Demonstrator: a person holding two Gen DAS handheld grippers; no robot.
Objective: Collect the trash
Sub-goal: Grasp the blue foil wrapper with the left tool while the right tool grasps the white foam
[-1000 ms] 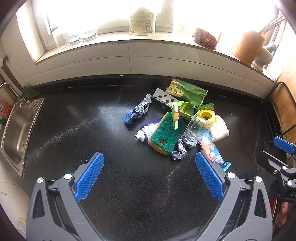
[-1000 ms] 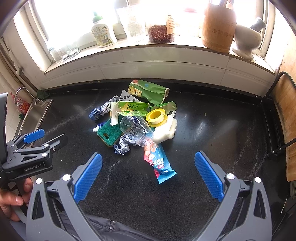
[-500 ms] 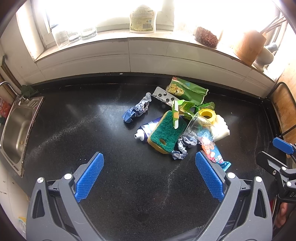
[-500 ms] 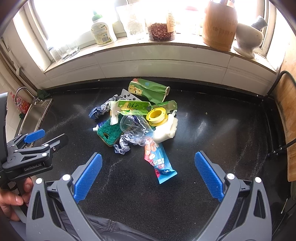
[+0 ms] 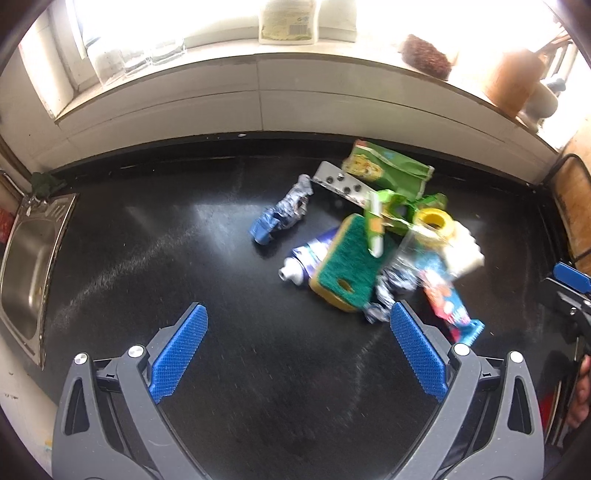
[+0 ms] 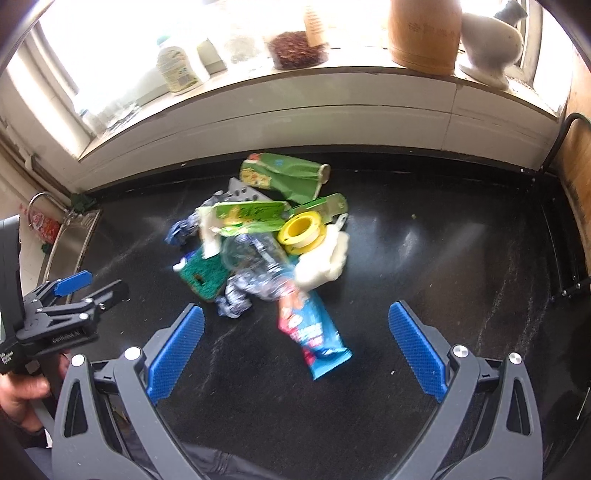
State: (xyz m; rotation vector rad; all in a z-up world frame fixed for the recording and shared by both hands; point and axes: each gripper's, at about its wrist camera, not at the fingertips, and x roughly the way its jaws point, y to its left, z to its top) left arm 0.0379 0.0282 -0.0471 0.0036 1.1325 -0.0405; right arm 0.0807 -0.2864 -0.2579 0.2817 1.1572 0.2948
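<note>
Both tools hang above the black countertop (image 5: 155, 236) with nothing in them: the left gripper (image 5: 297, 350) has its blue pads spread wide, and the right gripper (image 6: 295, 349) is spread just as wide. The trash sits in one loose heap toward the back wall, and the green scouring sponge (image 5: 347, 267) serves as its marker. Left of the sponge and touching it lies a squeezed tube (image 5: 306, 260); further left, apart from the heap, lies a crumpled foil wrapper (image 5: 282, 218). Behind the sponge lie a grey blister strip (image 5: 341, 183) and a green snack bag (image 6: 284, 175). Right of the sponge sit a clear plastic cup (image 6: 247, 254), a yellow tape roll (image 6: 301, 232) and a white lump (image 6: 321, 262) that I cannot identify. In front and to the right, a red and blue snack wrapper (image 6: 314, 332) pokes out towards the right gripper. That wrapper looks like the sensible first grab: it is nearest, flat and free at its lower end, so the pads should come down low, straddle its narrow width and pinch near the end rather than the middle. Pulling it slowly should keep the cup and tape roll from rolling off. As for containers, no bin or bag shows in either view. The steel sink (image 5: 26, 266), far left of the sponge, looks empty. On the windowsill behind, a jar (image 6: 297, 48) holds something dark red-brown, and the wooden holder (image 6: 424, 33) has its top out of frame.
</note>
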